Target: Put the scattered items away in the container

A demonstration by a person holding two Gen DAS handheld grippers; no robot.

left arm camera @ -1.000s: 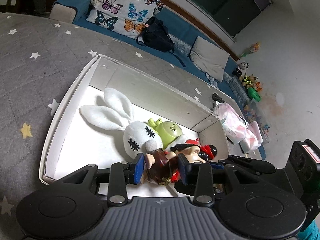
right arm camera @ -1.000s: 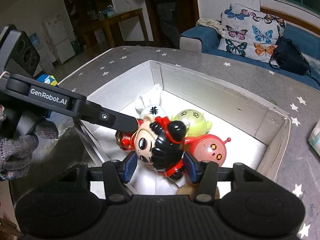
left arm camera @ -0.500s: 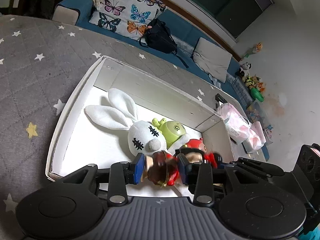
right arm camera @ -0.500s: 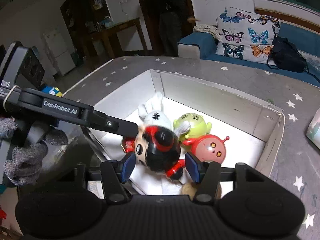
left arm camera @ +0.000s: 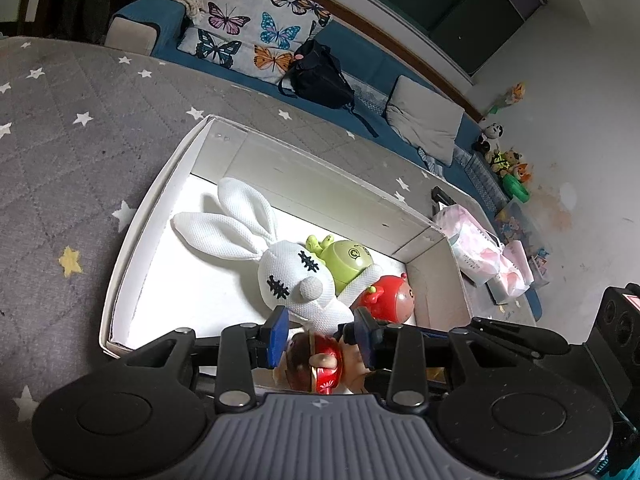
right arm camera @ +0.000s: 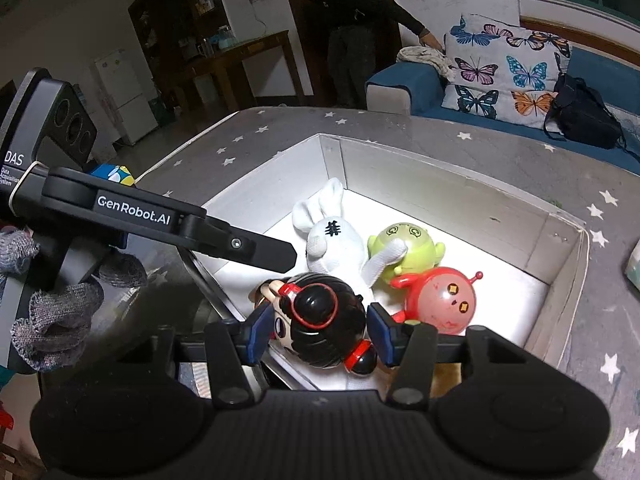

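Note:
A white cardboard box (left arm camera: 132, 216) on the grey starred cloth holds a white rabbit plush (left arm camera: 280, 268), a green alien toy (left arm camera: 350, 258) and a round red toy (left arm camera: 390, 298). My left gripper (left arm camera: 322, 332) stands open at the box's near edge; a brown-haired doll in red (left arm camera: 316, 364) lies just behind its fingertips, apart from the pads. My right gripper (right arm camera: 316, 326) is shut on a black-haired doll with red rings (right arm camera: 324, 318), held over the near part of the box (right arm camera: 568, 264). The rabbit plush (right arm camera: 328, 240), green toy (right arm camera: 404, 244) and red toy (right arm camera: 444, 304) lie beyond it.
A pink tissue pack (left arm camera: 480, 248) lies on the cloth right of the box. A blue sofa with butterfly cushions (left arm camera: 256, 36) and a black bag (left arm camera: 320, 76) stands behind. A person (right arm camera: 352, 36) stands at the sofa. The left gripper's arm (right arm camera: 168, 224) crosses the right wrist view.
My left gripper let go of the brown-haired doll and drew back; the doll now lies under its fingers. My right gripper turned the black-haired doll face down and lowered it toward the box.

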